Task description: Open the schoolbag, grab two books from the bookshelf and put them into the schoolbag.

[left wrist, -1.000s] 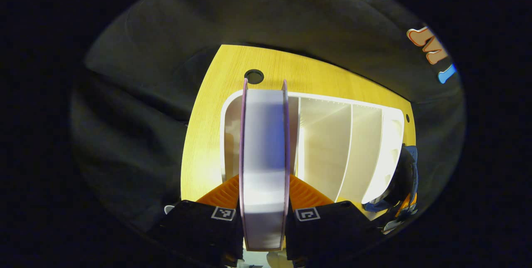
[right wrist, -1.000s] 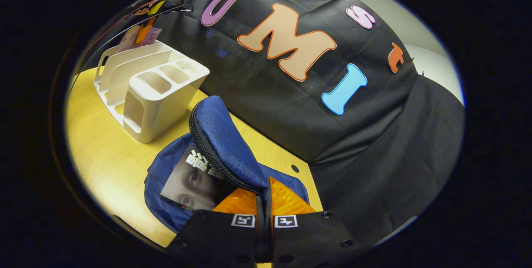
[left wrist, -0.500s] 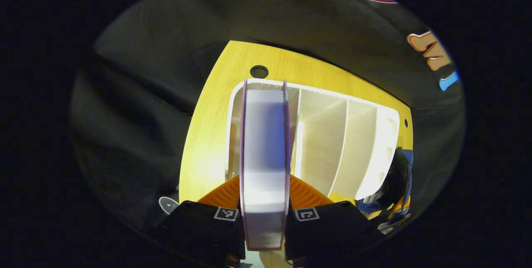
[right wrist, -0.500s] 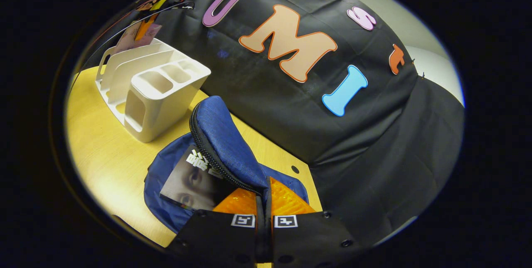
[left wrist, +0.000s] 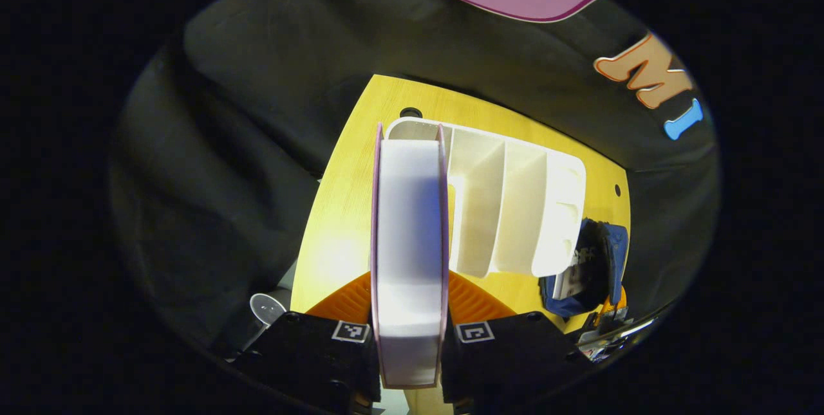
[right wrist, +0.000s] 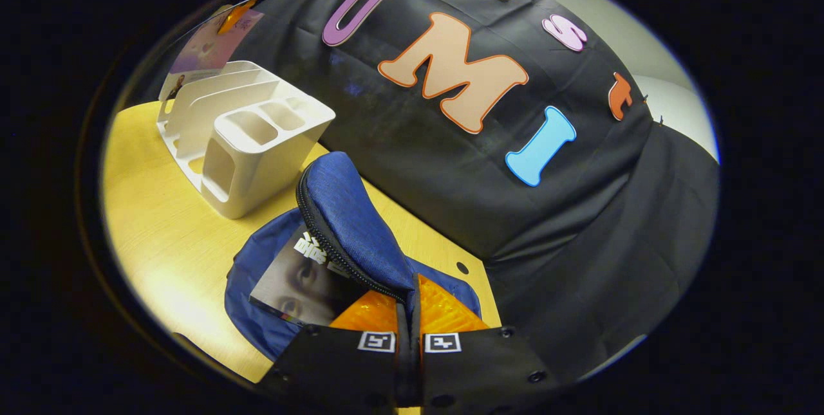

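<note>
My left gripper (left wrist: pixel 410 312) is shut on a pink-covered book (left wrist: pixel 409 241), seen page-edge on, held in the air above the white bookshelf (left wrist: pixel 508 209). In the right gripper view that book (right wrist: pixel 209 48) hangs above the bookshelf (right wrist: pixel 248 145) at the far left. My right gripper (right wrist: pixel 410 315) is shut on the lifted flap (right wrist: pixel 351 222) of the blue schoolbag (right wrist: pixel 270 312), holding it open. A dark-covered book (right wrist: pixel 299 276) lies inside the bag. The schoolbag (left wrist: pixel 589 267) also appears at the right in the left gripper view.
The yellow wooden table (right wrist: pixel 154 235) carries the bookshelf and the bag. Its back edge meets the black cloth wall (right wrist: pixel 579 222). A cable hole (right wrist: pixel 461 267) sits just behind the bag. A round pale object (left wrist: pixel 265 307) lies below the table's left edge.
The left gripper has lifted the pink book up and away from the bookshelf, which now looks smaller and farther. The right gripper keeps holding the bag flap, almost still.
</note>
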Motion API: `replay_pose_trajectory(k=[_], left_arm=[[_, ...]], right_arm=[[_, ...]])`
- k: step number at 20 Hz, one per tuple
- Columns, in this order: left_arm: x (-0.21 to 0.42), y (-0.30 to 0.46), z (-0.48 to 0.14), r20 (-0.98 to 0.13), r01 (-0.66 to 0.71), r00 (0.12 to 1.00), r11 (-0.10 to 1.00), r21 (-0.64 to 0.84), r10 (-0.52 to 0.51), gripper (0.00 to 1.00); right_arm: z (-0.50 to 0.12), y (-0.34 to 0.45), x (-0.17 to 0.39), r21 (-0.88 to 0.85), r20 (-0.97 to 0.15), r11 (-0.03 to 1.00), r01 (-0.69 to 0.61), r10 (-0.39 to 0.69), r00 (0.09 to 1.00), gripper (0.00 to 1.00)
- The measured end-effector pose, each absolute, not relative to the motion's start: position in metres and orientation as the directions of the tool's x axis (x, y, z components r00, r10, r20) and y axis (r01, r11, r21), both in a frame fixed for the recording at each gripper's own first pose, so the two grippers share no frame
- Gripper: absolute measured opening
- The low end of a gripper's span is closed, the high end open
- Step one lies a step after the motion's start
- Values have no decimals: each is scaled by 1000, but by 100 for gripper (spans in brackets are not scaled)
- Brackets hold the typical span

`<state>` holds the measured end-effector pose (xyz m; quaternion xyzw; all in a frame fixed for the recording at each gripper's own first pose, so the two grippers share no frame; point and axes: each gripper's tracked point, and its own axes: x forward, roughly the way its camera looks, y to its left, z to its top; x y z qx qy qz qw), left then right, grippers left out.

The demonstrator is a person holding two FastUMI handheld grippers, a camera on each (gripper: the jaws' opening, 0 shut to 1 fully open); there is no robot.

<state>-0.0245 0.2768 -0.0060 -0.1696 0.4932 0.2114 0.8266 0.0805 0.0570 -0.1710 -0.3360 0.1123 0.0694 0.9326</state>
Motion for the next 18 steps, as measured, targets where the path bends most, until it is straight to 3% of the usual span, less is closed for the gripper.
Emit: replay_pose_trajectory(k=[8, 17, 18], left_arm=[[-70, 211, 42, -843, -498, 507, 860, -116, 180, 34], [-62, 106, 42, -759, -358, 649, 899, -253, 45, 34], [-53, 83, 33, -751, -321, 661, 902, -289, -5, 34]], right_arm=[[-171, 54, 81, -584, -253, 775, -240, 108, 962, 1], [-168, 49, 81, -558, -246, 791, -250, 130, 960, 3], [-167, 51, 82, -553, -248, 793, -256, 137, 959, 0]])
